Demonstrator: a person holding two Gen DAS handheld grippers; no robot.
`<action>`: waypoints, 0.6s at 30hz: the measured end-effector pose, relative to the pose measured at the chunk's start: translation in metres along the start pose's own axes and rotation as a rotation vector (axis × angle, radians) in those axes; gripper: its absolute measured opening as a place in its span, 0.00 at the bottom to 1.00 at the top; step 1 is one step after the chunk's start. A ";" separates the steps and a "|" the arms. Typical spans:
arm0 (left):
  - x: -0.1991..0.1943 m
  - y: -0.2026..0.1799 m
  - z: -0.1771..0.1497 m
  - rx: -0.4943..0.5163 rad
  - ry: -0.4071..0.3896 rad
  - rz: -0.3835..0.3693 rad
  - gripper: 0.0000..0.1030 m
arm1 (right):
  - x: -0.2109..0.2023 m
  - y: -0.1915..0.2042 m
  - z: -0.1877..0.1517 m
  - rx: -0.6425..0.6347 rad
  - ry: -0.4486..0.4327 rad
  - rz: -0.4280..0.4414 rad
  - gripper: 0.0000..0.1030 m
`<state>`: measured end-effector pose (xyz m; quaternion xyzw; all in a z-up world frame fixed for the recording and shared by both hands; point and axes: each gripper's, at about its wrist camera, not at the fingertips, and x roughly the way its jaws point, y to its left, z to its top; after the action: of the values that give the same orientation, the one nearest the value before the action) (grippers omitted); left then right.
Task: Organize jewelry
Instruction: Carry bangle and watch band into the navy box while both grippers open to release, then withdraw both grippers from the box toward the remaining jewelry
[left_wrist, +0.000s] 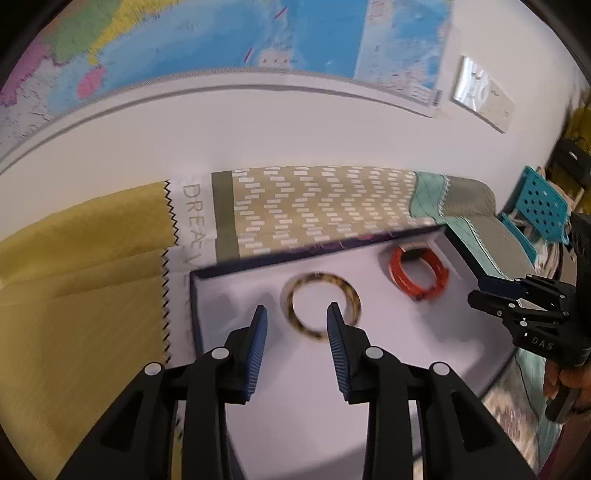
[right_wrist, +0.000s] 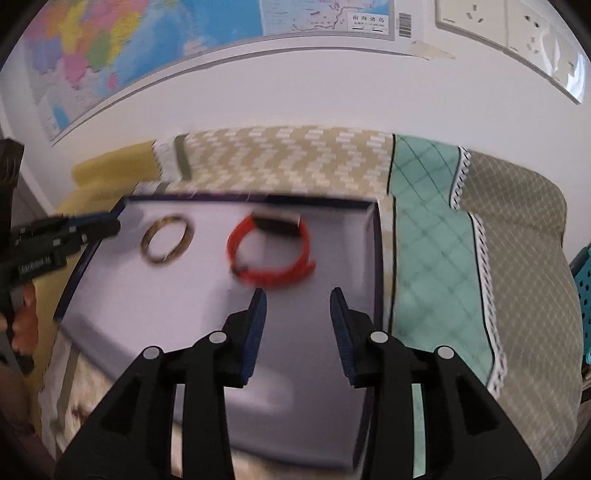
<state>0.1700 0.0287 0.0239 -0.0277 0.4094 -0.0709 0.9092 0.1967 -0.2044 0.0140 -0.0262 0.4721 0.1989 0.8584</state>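
Observation:
A tortoiseshell bangle (left_wrist: 323, 306) and an orange-red wristband with a dark face (left_wrist: 419, 272) lie in a shallow white box with a dark rim (left_wrist: 258, 258). My left gripper (left_wrist: 297, 314) is open and empty, just above the bangle, its right finger over the ring's near edge. In the right wrist view the bangle (right_wrist: 167, 239) lies left and the wristband (right_wrist: 271, 250) in the middle of the box (right_wrist: 376, 258). My right gripper (right_wrist: 298, 299) is open and empty, just short of the wristband. Each gripper shows at the edge of the other's view, the right one (left_wrist: 491, 291), the left one (right_wrist: 99, 225).
The box rests on patchwork fabric: yellow (left_wrist: 81, 280), chevron beige (left_wrist: 317, 206), teal quilted (right_wrist: 428, 236), grey quilted (right_wrist: 524, 251). A white wall with a map (left_wrist: 221, 37) and sockets (right_wrist: 517, 33) stands behind. A blue perforated basket (left_wrist: 543, 206) is at far right.

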 end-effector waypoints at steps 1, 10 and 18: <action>-0.006 -0.001 -0.004 0.007 -0.009 -0.004 0.32 | -0.004 0.001 -0.006 0.001 0.003 0.010 0.34; -0.049 -0.016 -0.067 0.086 -0.039 -0.038 0.49 | -0.057 0.023 -0.050 -0.019 -0.087 0.135 0.39; -0.067 -0.027 -0.111 0.133 -0.027 -0.058 0.57 | -0.087 0.067 -0.102 -0.147 -0.062 0.212 0.39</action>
<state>0.0400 0.0127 0.0024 0.0201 0.3903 -0.1236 0.9121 0.0490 -0.1940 0.0388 -0.0327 0.4296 0.3231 0.8426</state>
